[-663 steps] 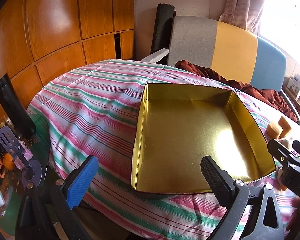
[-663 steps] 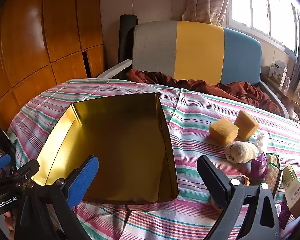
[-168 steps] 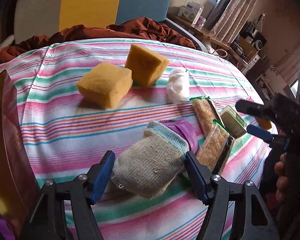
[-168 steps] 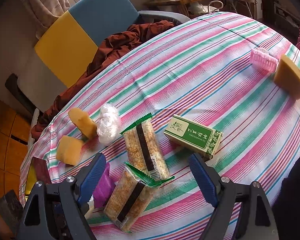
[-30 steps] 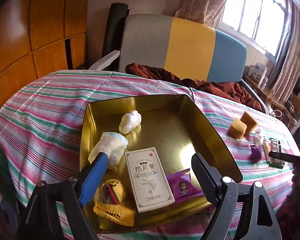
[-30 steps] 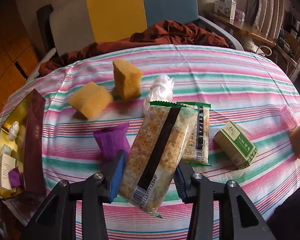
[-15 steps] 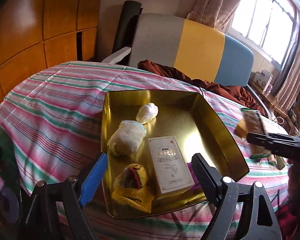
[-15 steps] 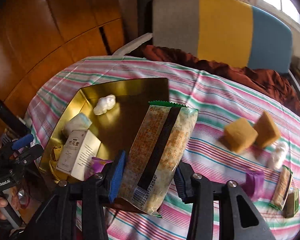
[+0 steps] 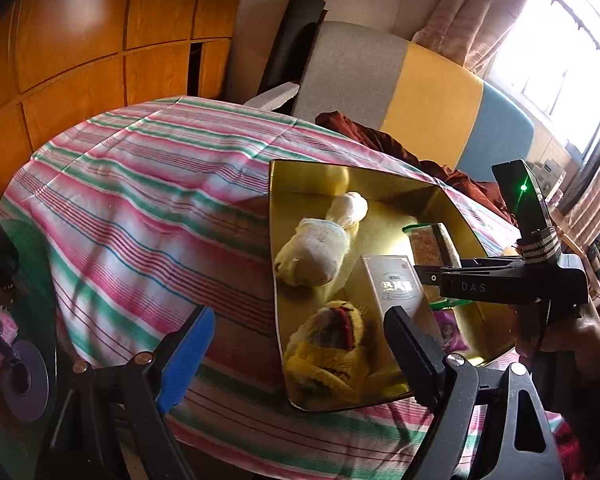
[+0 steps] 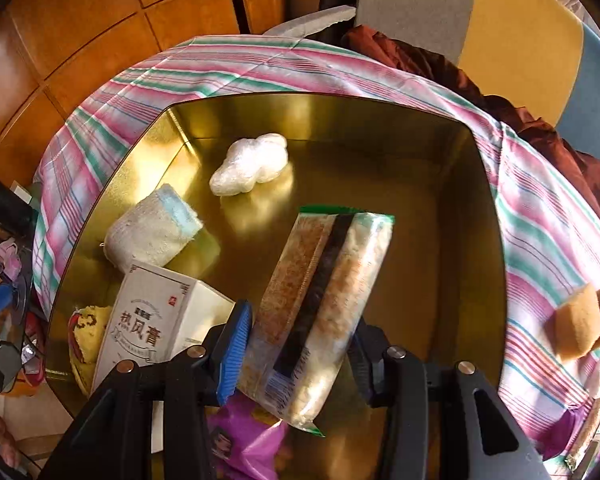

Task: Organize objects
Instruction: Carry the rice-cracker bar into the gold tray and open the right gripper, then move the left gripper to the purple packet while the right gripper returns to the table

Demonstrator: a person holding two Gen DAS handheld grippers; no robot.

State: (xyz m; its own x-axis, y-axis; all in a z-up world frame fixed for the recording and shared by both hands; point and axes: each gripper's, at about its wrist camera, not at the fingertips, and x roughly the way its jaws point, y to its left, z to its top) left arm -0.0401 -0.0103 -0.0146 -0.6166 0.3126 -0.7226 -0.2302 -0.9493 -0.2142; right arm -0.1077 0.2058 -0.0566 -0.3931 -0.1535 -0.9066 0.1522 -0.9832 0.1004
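My right gripper (image 10: 296, 354) is shut on a clear cracker packet (image 10: 320, 300) with a green top edge, held over the middle of the gold tin tray (image 10: 476, 208). In the tray lie a white wrapped lump (image 10: 252, 164), a rolled white sock (image 10: 152, 232), a white printed box (image 10: 148, 320), a yellow knitted item (image 10: 86, 336) and a purple wrapper (image 10: 244, 436). In the left wrist view my left gripper (image 9: 300, 356) is open and empty at the tray's (image 9: 278, 280) near left corner; the right gripper (image 9: 500, 284) reaches in with the packet (image 9: 432, 244).
The tray sits on a striped cloth (image 9: 140, 208). Yellow sponges (image 10: 580, 320) and more packets (image 10: 588, 432) lie on the cloth to the right. A chair (image 9: 400, 84) with a brown cloth stands behind. Clutter (image 9: 4, 340) is at the left edge.
My right gripper has carried the cracker packet from beside the tray to over its middle and lower. My left gripper has shifted left, staying open.
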